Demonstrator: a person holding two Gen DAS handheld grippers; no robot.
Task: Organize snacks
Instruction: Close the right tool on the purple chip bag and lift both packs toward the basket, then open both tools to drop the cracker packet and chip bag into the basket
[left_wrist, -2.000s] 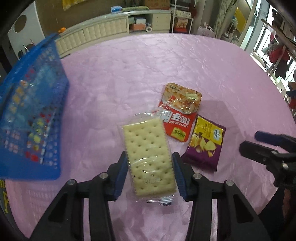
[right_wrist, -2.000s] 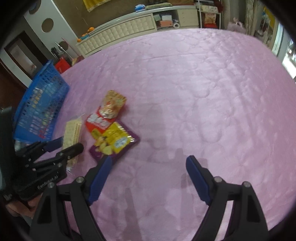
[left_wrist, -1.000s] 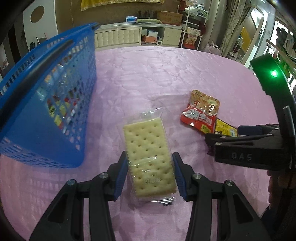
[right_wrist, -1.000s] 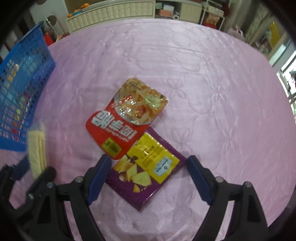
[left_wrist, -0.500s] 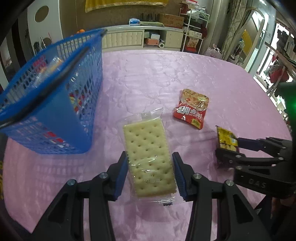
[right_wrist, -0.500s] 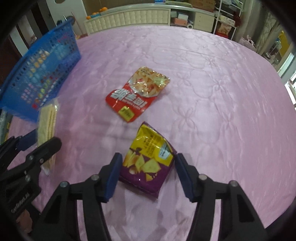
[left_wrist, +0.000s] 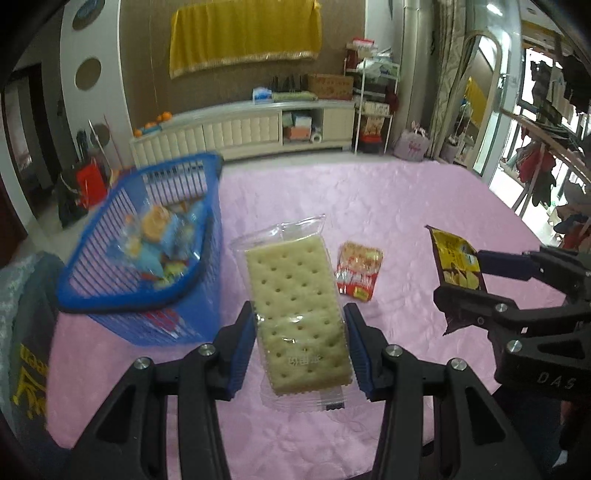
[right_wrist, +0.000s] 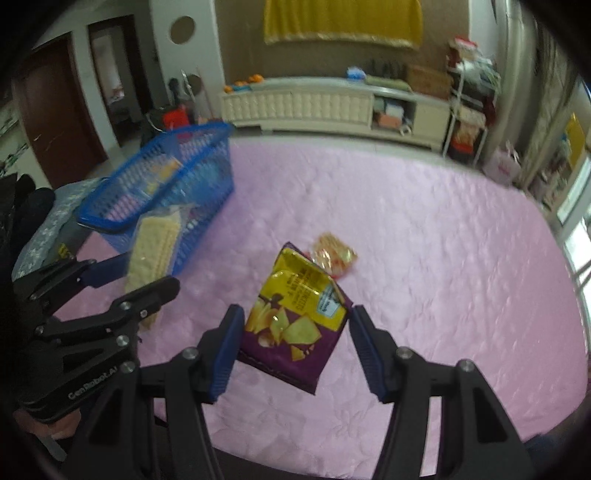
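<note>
My left gripper is shut on a clear-wrapped cracker pack and holds it above the pink table, just right of the blue basket. The basket holds several wrapped snacks. My right gripper is shut on a purple and yellow chip bag, lifted off the table. A red snack pouch lies flat on the table between them. The right gripper with the chip bag also shows in the left wrist view. The cracker pack and the basket also show in the right wrist view.
The pink quilted tablecloth covers a round table. A grey patterned chair or cushion stands beside the basket at the table's left edge. A white cabinet and shelves stand far behind.
Both grippers have risen and tilted up. The right gripper shut on the chip bag and lifted it off the table. The left gripper has carried the crackers nearer the basket.
</note>
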